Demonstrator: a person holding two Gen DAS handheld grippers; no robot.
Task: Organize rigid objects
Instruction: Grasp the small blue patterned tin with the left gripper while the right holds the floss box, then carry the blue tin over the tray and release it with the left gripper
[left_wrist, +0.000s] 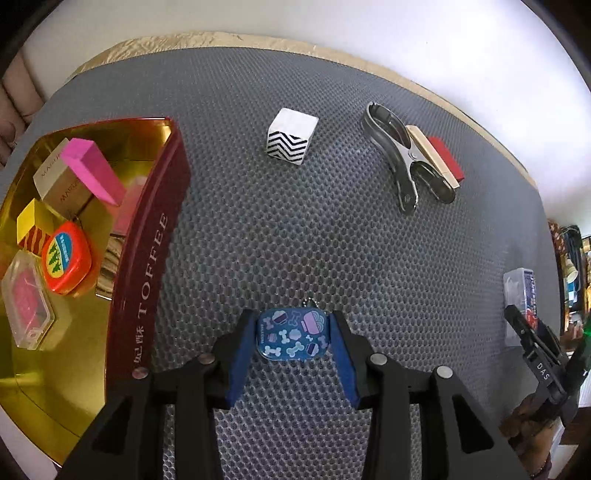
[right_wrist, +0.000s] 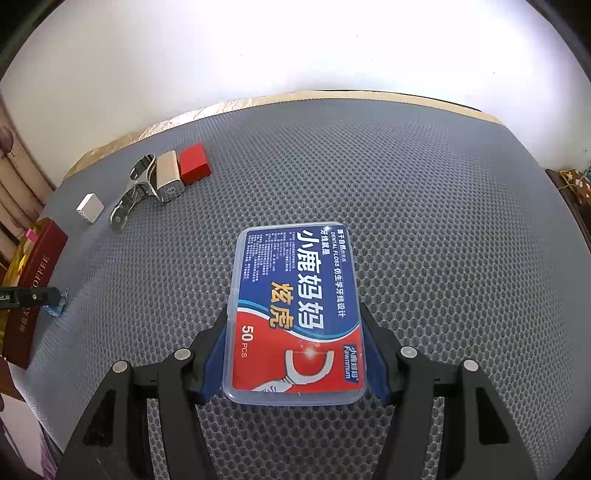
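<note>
Jaws of the left gripper sit clamped on a small blue charm printed with bones and bowls, its flat face up and its bead chain pointing away over the grey mat. Jaws of the right gripper grip the near end of a clear floss box, whose long axis runs straight ahead along the fingers.

The toffee tin lies just to the left of the charm, its red wall between the charm and the gold interior, so I judge the left hand much nearer and needing to rise over that wall. Inside already are a pink wedge, an orange case and a clear box.

Farther out on the table stand a zigzag cube, a metal clip, a wooden stamp and a red block, none of them between the charm and the tin.
</note>
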